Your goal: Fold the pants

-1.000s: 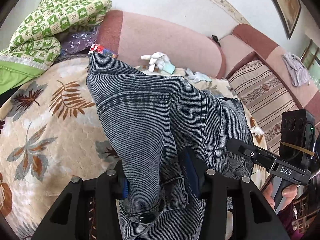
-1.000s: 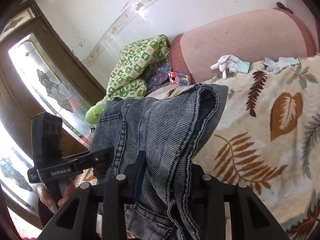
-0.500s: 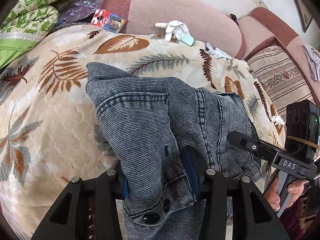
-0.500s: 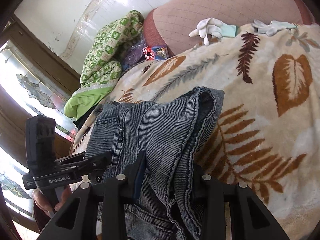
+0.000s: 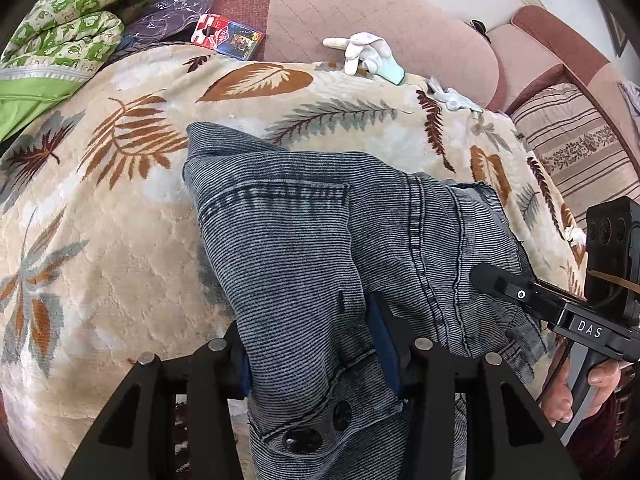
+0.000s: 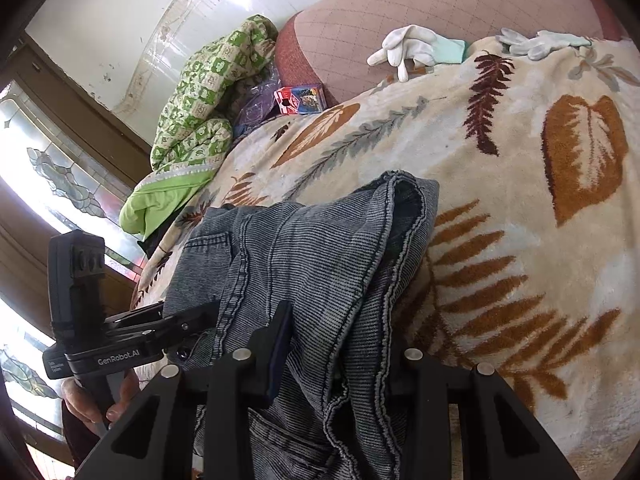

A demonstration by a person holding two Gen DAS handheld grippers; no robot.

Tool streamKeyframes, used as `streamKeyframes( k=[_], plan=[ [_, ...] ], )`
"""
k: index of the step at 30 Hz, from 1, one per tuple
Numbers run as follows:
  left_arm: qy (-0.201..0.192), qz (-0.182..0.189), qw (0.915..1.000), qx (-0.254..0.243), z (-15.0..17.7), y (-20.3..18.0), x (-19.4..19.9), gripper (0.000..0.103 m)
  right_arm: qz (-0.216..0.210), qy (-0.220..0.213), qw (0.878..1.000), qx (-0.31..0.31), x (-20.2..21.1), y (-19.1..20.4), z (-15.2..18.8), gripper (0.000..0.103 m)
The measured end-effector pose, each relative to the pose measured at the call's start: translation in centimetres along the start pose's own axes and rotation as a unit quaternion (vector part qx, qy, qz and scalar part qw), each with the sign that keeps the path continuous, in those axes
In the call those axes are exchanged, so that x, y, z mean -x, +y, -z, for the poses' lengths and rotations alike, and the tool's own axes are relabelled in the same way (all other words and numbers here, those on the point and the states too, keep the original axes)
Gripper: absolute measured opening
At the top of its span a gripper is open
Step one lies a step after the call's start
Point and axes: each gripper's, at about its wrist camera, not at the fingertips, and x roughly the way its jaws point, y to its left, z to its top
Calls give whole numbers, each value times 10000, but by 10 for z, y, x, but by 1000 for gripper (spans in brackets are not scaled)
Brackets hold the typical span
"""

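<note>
Grey-blue denim pants (image 5: 320, 220) lie folded in a bundle on a leaf-patterned blanket (image 5: 120, 240). My left gripper (image 5: 314, 340) has the waistband end with its buttons between its blue pads; its jaws are opening, and the cloth still fills the gap. In the right wrist view the pants (image 6: 312, 248) drape over my right gripper (image 6: 340, 332), which is shut on several layers of hem and seam. Each gripper shows in the other's view, the right gripper (image 5: 496, 280) at the pants' right edge and the left gripper (image 6: 192, 316) at their left edge, each held by a hand.
Two white gloves (image 5: 368, 52) lie at the blanket's far edge against the pink sofa back (image 5: 360, 0). A green patterned quilt (image 5: 60, 20) and a small red-blue pack (image 5: 228, 36) sit at the far left. A striped cushion (image 5: 572, 152) is at the right.
Both grippers have come down with the pants, and the bundle now rests lower on the blanket. Both cameras look more steeply down at the blanket than before.
</note>
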Motion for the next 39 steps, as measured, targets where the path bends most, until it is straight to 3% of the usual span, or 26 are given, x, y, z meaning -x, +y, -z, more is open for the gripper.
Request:
streamKeyframes(
  k=[13,27,39],
  plan=[
    [-216,-731,9969,-192,10,-3,-9,74,135,67,9999,-50,-6,-11,11,43],
    [-464,-1232,9902,-475,15,-16,-9,77,42,91,9997,-234,-5,-18,14,44],
    [-586,-1422,9875,-334,19,-15,-9,85,94,92,9992,-371,-5,-23,17,52]
  ],
)
